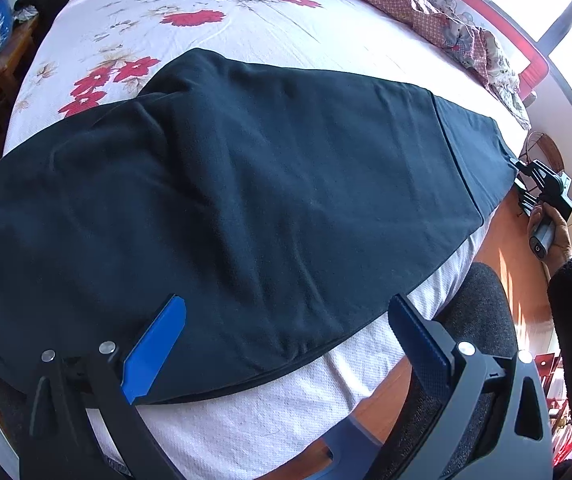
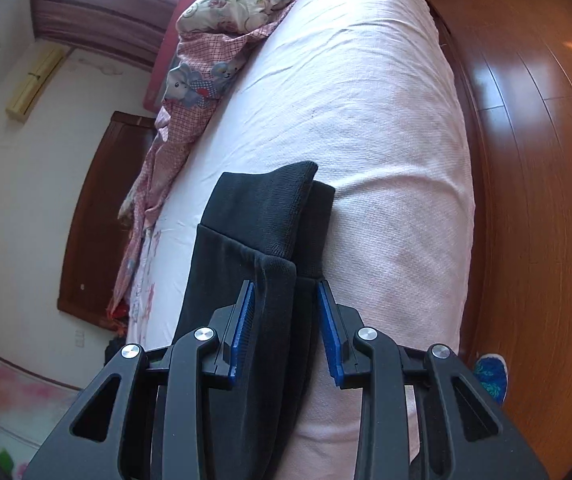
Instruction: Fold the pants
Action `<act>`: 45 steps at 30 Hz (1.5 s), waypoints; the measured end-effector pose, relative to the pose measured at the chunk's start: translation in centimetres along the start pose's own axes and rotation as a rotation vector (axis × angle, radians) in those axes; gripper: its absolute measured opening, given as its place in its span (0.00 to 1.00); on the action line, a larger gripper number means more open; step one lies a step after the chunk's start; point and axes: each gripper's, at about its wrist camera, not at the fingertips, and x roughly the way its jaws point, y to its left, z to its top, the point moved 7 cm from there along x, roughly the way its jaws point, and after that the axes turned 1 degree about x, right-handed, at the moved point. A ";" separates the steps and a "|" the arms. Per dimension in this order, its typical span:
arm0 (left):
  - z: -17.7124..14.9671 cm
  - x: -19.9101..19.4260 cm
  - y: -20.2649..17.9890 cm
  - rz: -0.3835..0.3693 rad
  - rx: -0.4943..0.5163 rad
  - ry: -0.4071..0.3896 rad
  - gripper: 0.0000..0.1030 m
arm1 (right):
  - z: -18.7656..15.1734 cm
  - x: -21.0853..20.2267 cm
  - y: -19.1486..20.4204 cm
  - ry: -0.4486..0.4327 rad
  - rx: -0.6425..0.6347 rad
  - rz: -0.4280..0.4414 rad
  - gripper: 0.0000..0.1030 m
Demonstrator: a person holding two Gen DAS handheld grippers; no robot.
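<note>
One pair of dark pants (image 1: 245,184) lies flat along the near edge of the bed (image 1: 213,40), its cuffed leg ends by the right gripper (image 2: 283,320). That claw is narrowed around the leg fabric, the left pad against it, the right pad showing a sliver of gap, so the pinch looks loose and a lift could let the layers slip apart. The left gripper (image 1: 286,340) is spread wide over the other end, holding nothing. Two grippers, one rumpled quilt (image 1: 426,12)
</note>
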 end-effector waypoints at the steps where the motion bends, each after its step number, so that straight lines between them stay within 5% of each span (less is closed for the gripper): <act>1: 0.0 0.0 0.1 -0.001 -0.007 -0.001 0.98 | 0.0 0.2 0.1 0.006 -0.008 -0.015 0.14; 5: 0.1 -0.1 0.6 -0.004 -0.027 -0.003 0.98 | 0.2 -0.4 1.9 0.004 -0.081 -0.057 0.09; 11: 0.7 -1.6 1.8 0.005 -0.058 -0.063 0.98 | -3.0 -2.7 14.5 -0.053 -0.623 -0.139 0.09; 15: 1.2 -3.2 4.0 0.015 -0.126 -0.112 0.98 | -11.2 -3.5 23.0 -0.050 -1.020 -0.103 0.09; 18: 1.2 -4.7 6.4 0.035 -0.187 -0.154 0.98 | -20.0 -3.8 25.7 -0.018 -1.284 -0.074 0.09; 23: 0.4 -6.8 11.0 0.069 -0.292 -0.204 0.98 | -35.7 -2.0 23.6 0.112 -1.651 -0.047 0.09; 26: -0.7 -7.4 13.4 0.083 -0.351 -0.212 0.98 | -41.5 -0.1 19.9 0.148 -1.853 -0.108 0.09; 29: -1.8 -7.9 15.1 0.094 -0.386 -0.221 0.98 | -41.1 -0.9 20.1 0.118 -1.839 -0.123 0.09; 34: -3.1 -7.2 16.6 0.100 -0.432 -0.202 0.98 | -40.7 -4.5 23.6 0.054 -1.839 -0.026 0.09; 36: -3.2 -6.7 16.5 0.086 -0.440 -0.190 0.98 | -42.8 -3.5 21.5 0.164 -1.931 -0.057 0.13; 37: -3.1 -6.4 16.2 0.078 -0.437 -0.184 0.98 | -43.8 -2.4 19.7 0.259 -1.981 -0.104 0.23; 40: -2.9 -6.4 15.5 0.056 -0.424 -0.187 0.98 | -44.7 -3.8 18.7 0.291 -2.076 -0.088 0.26; 42: -2.8 -6.7 15.3 0.064 -0.412 -0.199 0.98 | -43.7 -6.2 20.7 0.379 -1.947 0.040 0.26; 45: -3.0 -6.3 15.3 0.062 -0.420 -0.190 0.98 | -38.3 -7.3 24.4 0.424 -1.601 0.169 0.48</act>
